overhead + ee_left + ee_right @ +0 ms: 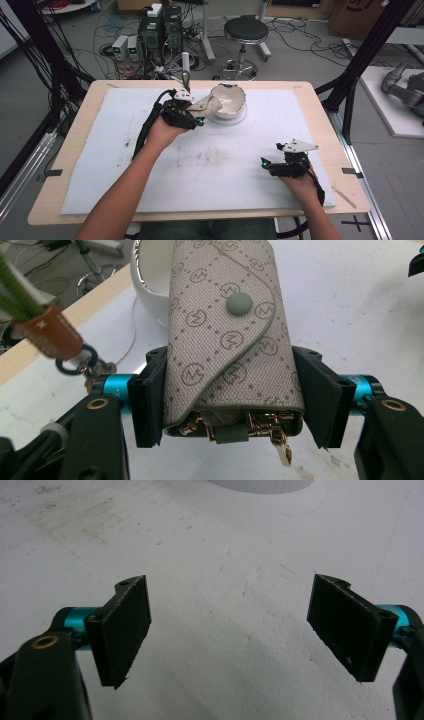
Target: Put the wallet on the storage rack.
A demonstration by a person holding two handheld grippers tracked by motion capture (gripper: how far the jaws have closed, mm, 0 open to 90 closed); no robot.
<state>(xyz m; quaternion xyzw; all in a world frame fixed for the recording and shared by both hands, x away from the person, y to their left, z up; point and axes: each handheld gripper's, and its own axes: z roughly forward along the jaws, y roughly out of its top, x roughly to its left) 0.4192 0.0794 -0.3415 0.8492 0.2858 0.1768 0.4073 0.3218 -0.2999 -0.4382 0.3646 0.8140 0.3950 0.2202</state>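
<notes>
A beige monogrammed key case (230, 340) with a round snap and gold hooks at its lower end sits between the jaws of my left gripper (230, 400), which is shut on it. In the high view the left gripper (199, 118) holds the key case (207, 105) just left of a white bowl (230, 101), close to its rim. The bowl (150, 285) lies right behind the case. A green strap with an orange tag (47, 330) and a ring hangs beside the left jaw. My right gripper (271, 154) hovers low over the mat at the front right, open, with nothing between its jaws (232, 630).
A white mat (200, 190) covers the wooden table (325, 115) and has a brownish stain (205, 157) in the middle. Beyond the far edge stand a black stool (245, 32) and computer boxes with cables (160, 30).
</notes>
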